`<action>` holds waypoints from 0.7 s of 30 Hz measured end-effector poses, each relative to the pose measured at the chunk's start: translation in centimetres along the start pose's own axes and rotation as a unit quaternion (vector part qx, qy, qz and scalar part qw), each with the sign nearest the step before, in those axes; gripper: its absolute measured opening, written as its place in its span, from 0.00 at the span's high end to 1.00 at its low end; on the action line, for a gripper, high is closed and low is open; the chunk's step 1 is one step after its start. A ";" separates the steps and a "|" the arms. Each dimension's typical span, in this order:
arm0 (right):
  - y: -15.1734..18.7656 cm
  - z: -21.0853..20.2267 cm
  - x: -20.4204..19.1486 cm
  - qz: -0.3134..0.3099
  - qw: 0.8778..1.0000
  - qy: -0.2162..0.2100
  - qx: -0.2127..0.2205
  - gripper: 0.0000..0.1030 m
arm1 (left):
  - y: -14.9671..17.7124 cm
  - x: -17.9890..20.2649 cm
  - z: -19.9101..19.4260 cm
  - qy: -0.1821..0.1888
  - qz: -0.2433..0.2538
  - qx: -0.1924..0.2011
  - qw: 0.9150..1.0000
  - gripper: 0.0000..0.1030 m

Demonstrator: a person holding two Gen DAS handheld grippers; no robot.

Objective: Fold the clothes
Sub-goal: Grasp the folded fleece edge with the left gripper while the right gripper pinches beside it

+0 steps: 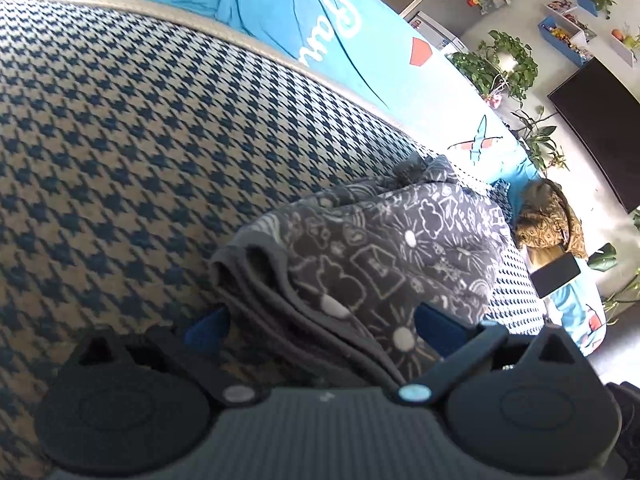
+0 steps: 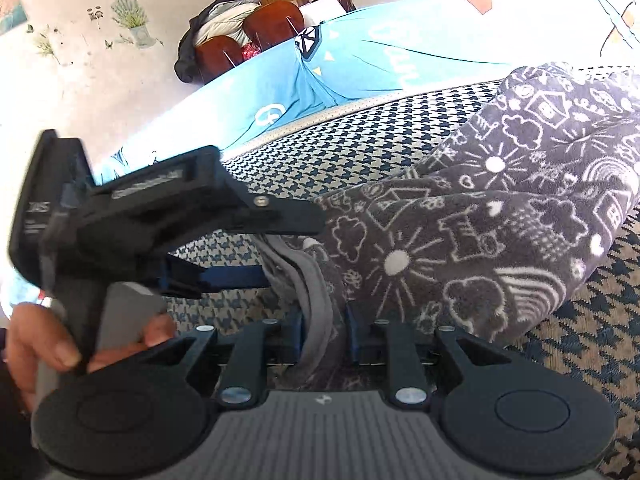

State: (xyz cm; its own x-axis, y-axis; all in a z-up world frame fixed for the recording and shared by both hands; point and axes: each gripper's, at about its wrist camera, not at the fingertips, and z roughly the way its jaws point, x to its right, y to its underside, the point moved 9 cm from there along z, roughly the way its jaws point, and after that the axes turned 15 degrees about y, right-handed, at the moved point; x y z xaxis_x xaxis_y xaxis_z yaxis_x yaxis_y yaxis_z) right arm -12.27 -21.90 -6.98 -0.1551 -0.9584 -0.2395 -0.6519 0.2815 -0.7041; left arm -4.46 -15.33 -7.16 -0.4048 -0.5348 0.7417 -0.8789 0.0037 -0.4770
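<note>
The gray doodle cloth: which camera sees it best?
The right wrist view: the cloth fills that picture, its doodles sharp and its edge pinched by the right gripper. The left wrist view shows only its folded end, blurrier.

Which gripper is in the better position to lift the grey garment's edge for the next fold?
Probably the right gripper: it pinches the grey garment. The left gripper is open around it.

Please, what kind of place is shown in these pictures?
Most likely a home living room: a houndstooth cushion like a sofa seat, potted plants beside a dark screen, and brown chairs by a doorway.
</note>
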 end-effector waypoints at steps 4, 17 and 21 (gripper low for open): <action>-0.4 -0.2 -0.3 -0.005 1.000 -0.001 0.006 0.79 | 0.0 -0.2 1.6 -0.010 0.006 -0.009 1.000 0.04; 2.5 -1.4 -4.4 -0.202 0.976 0.059 0.060 0.62 | -0.1 -0.3 2.9 -0.035 0.033 -0.028 0.998 0.66; 2.8 -0.4 -4.9 -0.224 0.970 0.073 0.058 0.55 | -0.2 -0.3 3.0 -0.033 0.031 -0.034 0.998 0.67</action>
State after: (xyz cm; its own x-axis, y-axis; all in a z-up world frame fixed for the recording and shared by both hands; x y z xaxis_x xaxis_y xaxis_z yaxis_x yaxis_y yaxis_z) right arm -13.62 -16.44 -7.47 0.0157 -0.9797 0.2000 -0.5922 -0.1703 -0.7876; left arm -3.45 -17.67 -8.71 -0.4435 -0.5863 0.6779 -0.8686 0.0947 -0.4864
